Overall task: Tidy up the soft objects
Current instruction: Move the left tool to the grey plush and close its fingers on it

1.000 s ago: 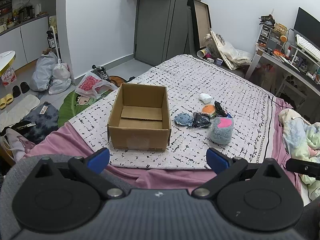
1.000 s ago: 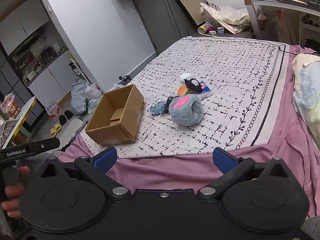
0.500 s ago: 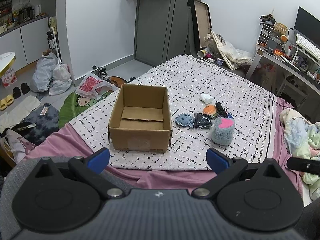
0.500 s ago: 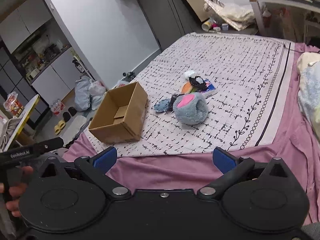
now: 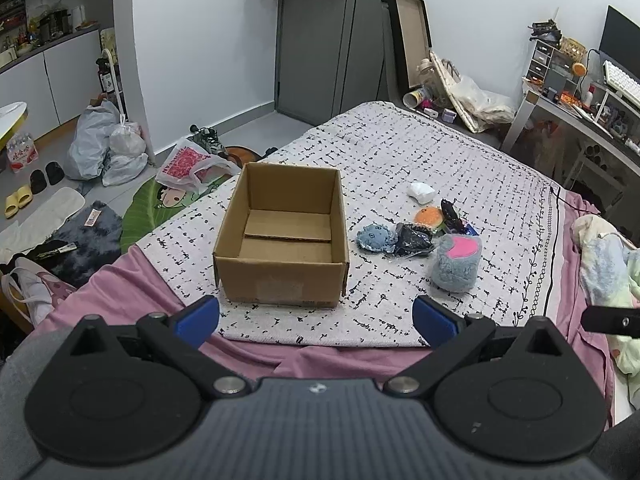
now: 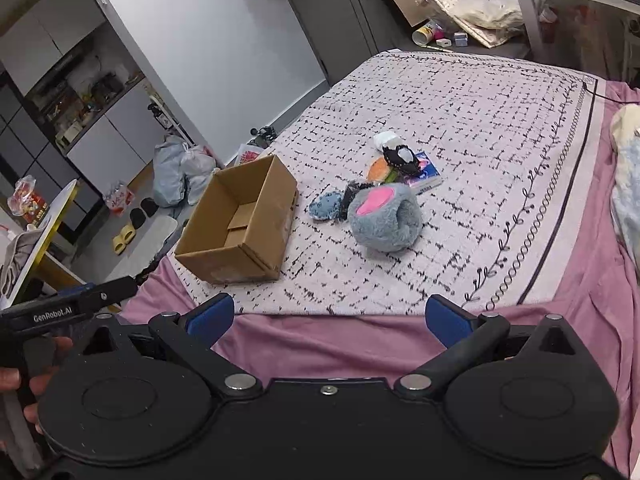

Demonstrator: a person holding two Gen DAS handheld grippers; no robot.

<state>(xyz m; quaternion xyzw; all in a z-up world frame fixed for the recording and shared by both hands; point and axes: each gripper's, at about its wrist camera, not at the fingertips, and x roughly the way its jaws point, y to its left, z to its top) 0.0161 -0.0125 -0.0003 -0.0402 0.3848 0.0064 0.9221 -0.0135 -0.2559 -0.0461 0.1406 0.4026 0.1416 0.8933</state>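
one cardboard box (image 5: 280, 240), one grey plush (image 5: 456, 264).

My right gripper (image 6: 328, 318) jaws spread wide, holding nothing, over the pink sheet (image 6: 320, 352). Ahead on the patterned blanket (image 6: 480, 120): open cardboard box (image 6: 240, 220), empty. Grey-pink plush (image 6: 386, 220) just right of it, small soft items bunched behind. Left gripper (image 6: 76, 300) at left edge, state unclear.
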